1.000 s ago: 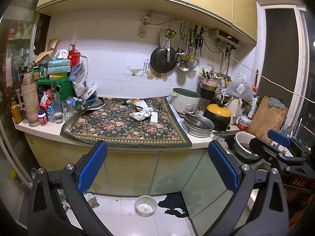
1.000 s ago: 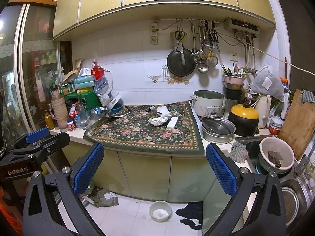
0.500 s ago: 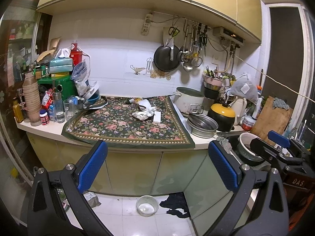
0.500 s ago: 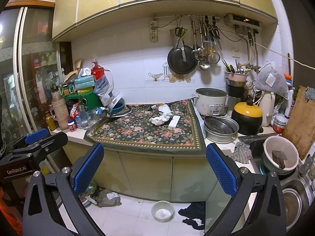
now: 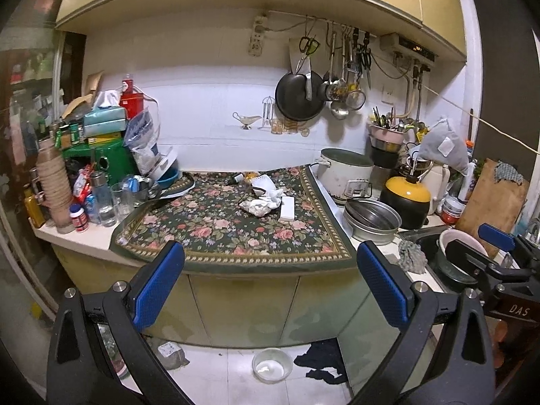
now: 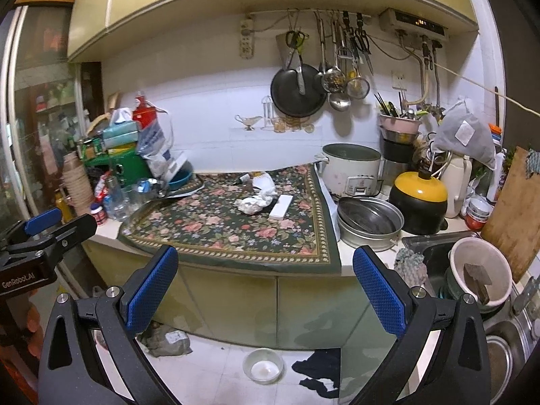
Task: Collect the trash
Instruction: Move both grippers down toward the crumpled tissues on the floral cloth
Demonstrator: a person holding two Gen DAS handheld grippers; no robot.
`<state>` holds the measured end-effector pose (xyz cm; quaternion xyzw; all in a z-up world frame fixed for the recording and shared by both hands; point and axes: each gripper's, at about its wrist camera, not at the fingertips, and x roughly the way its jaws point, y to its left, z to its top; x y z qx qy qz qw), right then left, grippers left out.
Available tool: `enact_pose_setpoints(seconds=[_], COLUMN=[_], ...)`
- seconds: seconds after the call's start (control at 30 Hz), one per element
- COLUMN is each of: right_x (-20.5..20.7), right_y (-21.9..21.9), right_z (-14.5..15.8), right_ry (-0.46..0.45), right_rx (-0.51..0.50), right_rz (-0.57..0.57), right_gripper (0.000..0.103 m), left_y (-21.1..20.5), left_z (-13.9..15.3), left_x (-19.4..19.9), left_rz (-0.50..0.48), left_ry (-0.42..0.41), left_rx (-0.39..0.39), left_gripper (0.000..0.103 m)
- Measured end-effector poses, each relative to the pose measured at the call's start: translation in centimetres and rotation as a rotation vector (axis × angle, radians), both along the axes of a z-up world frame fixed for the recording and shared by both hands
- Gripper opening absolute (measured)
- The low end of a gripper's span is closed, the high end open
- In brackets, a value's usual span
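1. Approach step, by the look of it: nothing grasped yet, trash well ahead of both grippers on the floral cloth (image 5: 216, 233).
2. Left gripper (image 5: 270, 281) spread wide, empty, held short of the counter edge and below the cloth's level.
3. Right gripper (image 6: 265, 287) likewise spread wide, empty, held back from the counter, pads level with the cloth's near hem.
4. Crumpled paper (image 5: 258, 206) straight ahead and above the left gripper's gap, far half of the cloth; seen from the right gripper (image 6: 251, 204) just left of centre.
5. White tissue (image 5: 270, 185) just behind the paper, touching or nearly so; cannot tell which.
6. White box (image 5: 287, 208) just right of the paper, long axis running away from the grippers, near end tilted slightly left in the right view; whether trash, uncertain.
7. Paper wad without clear long axis; lumpy, pointing nowhere in particular.
8. Next move likely: raise and push forward over the cloth, centre the open fingers on the wad, close gently.
9. Care needed near the pans (image 5: 373, 219) to the right.
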<state>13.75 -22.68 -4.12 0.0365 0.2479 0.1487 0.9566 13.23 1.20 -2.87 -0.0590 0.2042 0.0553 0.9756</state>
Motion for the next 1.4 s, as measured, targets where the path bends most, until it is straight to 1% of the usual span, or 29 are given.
enact_pose_setpoints(seconds=[0.13, 0.33, 0.43, 0.53, 0.63, 0.73, 0.77, 0.83, 0.93, 1.1, 1.2, 1.3, 1.4], right_x=[4.0, 11.5, 15.6, 19.0, 22.0, 25.6, 26.6, 28.8, 32.1, 37.9, 41.4, 44.2, 46.2], right_y=[0.5, 2.4, 3.3, 4.2, 5.0, 5.6, 5.7, 6.1, 6.4, 7.4, 8.2, 8.9, 9.4], right_z=[-0.9, -2.2, -2.7, -3.6, -5.0, -6.8, -7.5, -8.9, -11.2, -15.4, -18.3, -20.9, -22.9], right_ry=[0.028, 0.072, 0.117, 0.149, 0.18, 0.246, 0.27, 0.307, 0.352, 0.429, 0.484, 0.539, 0.578], right_rx=[0.007, -0.011, 0.01, 0.021, 0.014, 0.002, -0.003, -0.007, -0.021, -0.038, -0.053, -0.076, -0.076], right_rz=[-0.024, -0.092, -0.108, -0.149, -0.188, -0.2, -0.196, -0.183, -0.166, -0.099, -0.044, 0.002, 0.051], right_gripper=[0.103, 0.103, 0.103, 0.103, 0.103, 0.103, 0.103, 0.103, 0.103, 0.103, 0.103, 0.101, 0.101], left_y=[1.6, 5.8, 8.5, 10.6, 12.6, 13.9, 14.4, 14.9, 15.4, 16.0, 16.3, 16.6, 16.8], left_z=[-1.0, -1.7, -1.8, -2.3, -3.5, -5.4, -6.3, -7.6, -9.8, -13.3, -15.3, -17.2, -18.8], left_x=[4.9, 14.4, 19.7, 23.8, 27.9, 32.0, 33.6, 35.6, 38.3, 42.1, 44.2, 46.5, 48.9], left_rz=[-0.019, -0.045, -0.052, -0.063, -0.074, -0.07, -0.072, -0.074, -0.059, -0.01, 0.037, 0.084, 0.115], left_ry=[0.012, 0.034, 0.062, 0.087, 0.116, 0.179, 0.21, 0.241, 0.293, 0.382, 0.434, 0.465, 0.497], left_rx=[-0.018, -0.046, -0.05, -0.045, -0.04, -0.055, -0.069, -0.085, -0.089, -0.141, -0.171, -0.192, -0.226], left_gripper=[0.103, 0.103, 0.1, 0.099, 0.099, 0.099, 0.099, 0.099, 0.099, 0.099, 0.099, 0.099, 0.089])
